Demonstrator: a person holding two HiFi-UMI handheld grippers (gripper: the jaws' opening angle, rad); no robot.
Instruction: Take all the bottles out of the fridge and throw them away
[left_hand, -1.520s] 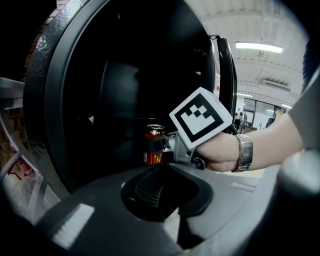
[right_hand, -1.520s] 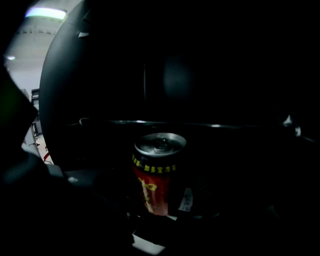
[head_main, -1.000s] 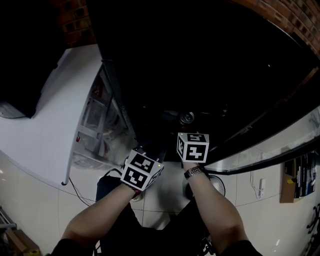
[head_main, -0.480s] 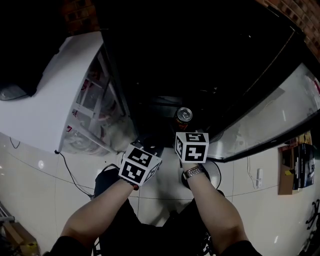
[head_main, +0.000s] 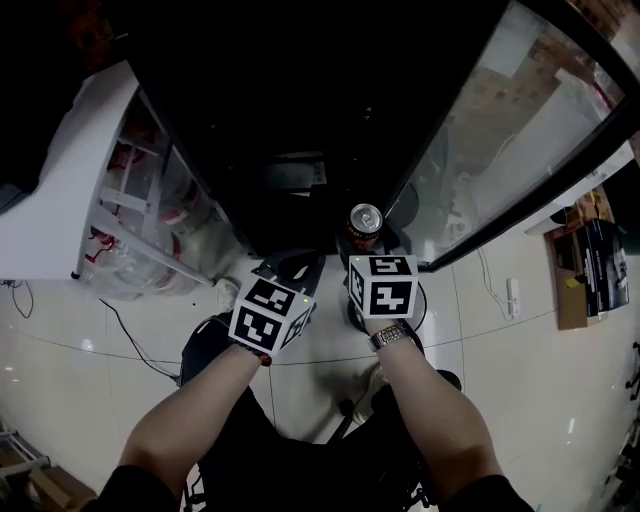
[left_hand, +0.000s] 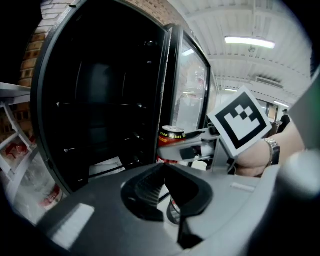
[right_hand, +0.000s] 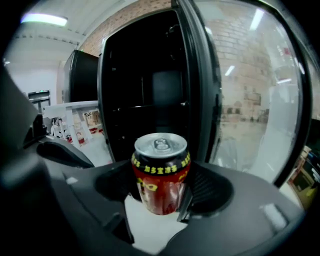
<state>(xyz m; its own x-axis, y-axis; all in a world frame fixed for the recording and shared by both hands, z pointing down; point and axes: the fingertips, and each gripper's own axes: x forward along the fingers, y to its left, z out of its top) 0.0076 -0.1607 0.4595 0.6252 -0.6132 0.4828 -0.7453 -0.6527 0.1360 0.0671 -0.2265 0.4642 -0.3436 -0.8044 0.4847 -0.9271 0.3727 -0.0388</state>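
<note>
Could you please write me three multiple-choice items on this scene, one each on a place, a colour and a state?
1. Where is the can?
A. on a shelf
B. between the jaws of the right gripper
C. on the floor

2. What colour is most of the can's body?
A. blue
B. green
C. red

3. How does the glass door of the fridge stand?
A. open
B. shut
C. taken off

Answers:
1 B: the right gripper view shows the can upright between the pads.
2 C: its body is red under a black band and a silver top.
3 A: the door stands swung away from the dark interior.
</note>
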